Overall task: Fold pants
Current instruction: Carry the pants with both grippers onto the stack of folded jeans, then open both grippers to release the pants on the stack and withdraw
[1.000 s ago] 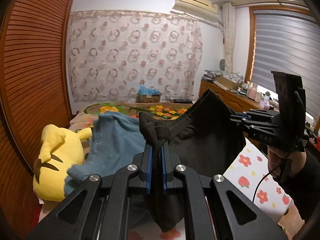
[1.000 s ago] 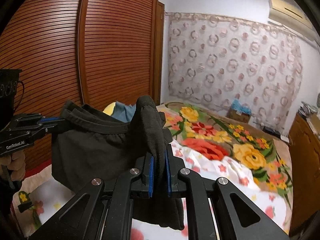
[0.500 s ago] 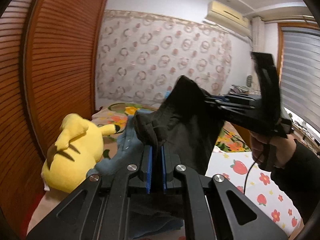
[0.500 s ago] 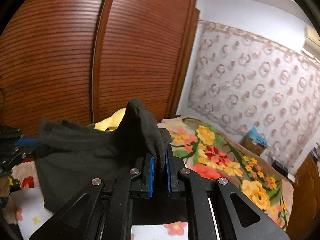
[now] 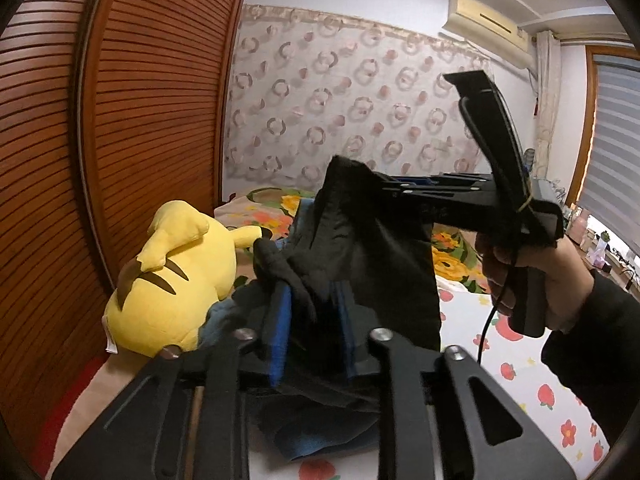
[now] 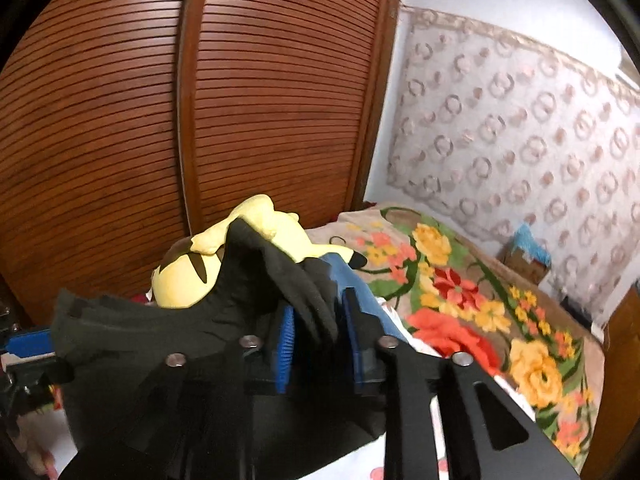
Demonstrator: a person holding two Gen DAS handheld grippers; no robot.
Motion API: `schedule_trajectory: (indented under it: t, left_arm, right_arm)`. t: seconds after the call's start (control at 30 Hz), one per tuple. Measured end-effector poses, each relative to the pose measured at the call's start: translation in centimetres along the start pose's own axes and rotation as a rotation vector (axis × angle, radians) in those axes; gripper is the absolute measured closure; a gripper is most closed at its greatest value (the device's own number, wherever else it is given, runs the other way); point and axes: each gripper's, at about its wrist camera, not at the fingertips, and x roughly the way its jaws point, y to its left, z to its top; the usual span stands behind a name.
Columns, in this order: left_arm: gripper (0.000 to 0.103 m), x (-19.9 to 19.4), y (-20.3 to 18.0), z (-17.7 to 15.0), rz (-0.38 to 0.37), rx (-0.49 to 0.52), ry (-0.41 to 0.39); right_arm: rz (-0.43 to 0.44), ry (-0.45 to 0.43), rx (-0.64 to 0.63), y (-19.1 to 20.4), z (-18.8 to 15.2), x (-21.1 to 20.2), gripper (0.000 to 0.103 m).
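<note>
- Left gripper (image 5: 312, 332) fingers have just been opening; black pants (image 5: 380, 264) lie loose between the pads, unpinched.
- Right gripper (image 6: 320, 340) likewise, cloth slack between its fingers.
- Pants sag onto blue garment (image 5: 316, 440) beside plush toy (image 5: 172, 280) on the bed (image 6: 460, 300); release likely ends this fold.

black pants (image 5: 384, 264) between just-parted left tongs (image 5: 312, 320), yellow plush toy (image 5: 176, 276) beside

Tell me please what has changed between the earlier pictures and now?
Both grippers, left gripper and right gripper, have just been opening; the black pants now lie loose between their pads. The right gripper swung toward the left one. The yellow plush toy stayed on the bed.
</note>
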Motion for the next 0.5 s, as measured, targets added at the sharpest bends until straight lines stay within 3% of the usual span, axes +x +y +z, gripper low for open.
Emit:
schedule_trajectory:
  t: [0.1, 0.27, 0.3, 0.33, 0.37, 0.4, 0.5]
  left_arm:
    - [0.058, -0.7, 0.0, -0.2, -0.002, 0.007, -0.01]
    - [0.056, -0.9, -0.6, -0.2, -0.016, 0.039, 0.033]
    - [0.051, -1.0, -0.9, -0.4, -0.019, 0.049, 0.039]
    - [0.034, -1.2, -1.2, -0.5, -0.021, 0.059, 0.042]
    - [0.025, -1.6, -1.5, -0.6, -0.023, 0.066, 0.037]
    - [0.02, -2.0, -1.7, -0.7, -0.027, 0.066, 0.029]
    - [0.02, -2.9, -2.7, -1.0, -0.045, 0.089, 0.035]
  right_arm:
    - [-0.004, -0.002, 0.015, 0.4, 0.3, -0.7, 0.064]
    - [0.016, 0.003, 0.054, 1.7, -0.8, -3.1, 0.058]
    - [0.021, 0.0, 0.063, 1.8, -1.1, -3.9, 0.057]
    - [0.025, -0.002, 0.075, 1.9, -1.6, -4.5, 0.056]
    - [0.026, -0.004, 0.088, 2.0, -1.9, -5.1, 0.055]
    - [0.024, -0.008, 0.101, 2.0, -2.3, -5.9, 0.055]
    - [0.007, -0.018, 0.133, 2.1, -3.6, -8.1, 0.053]
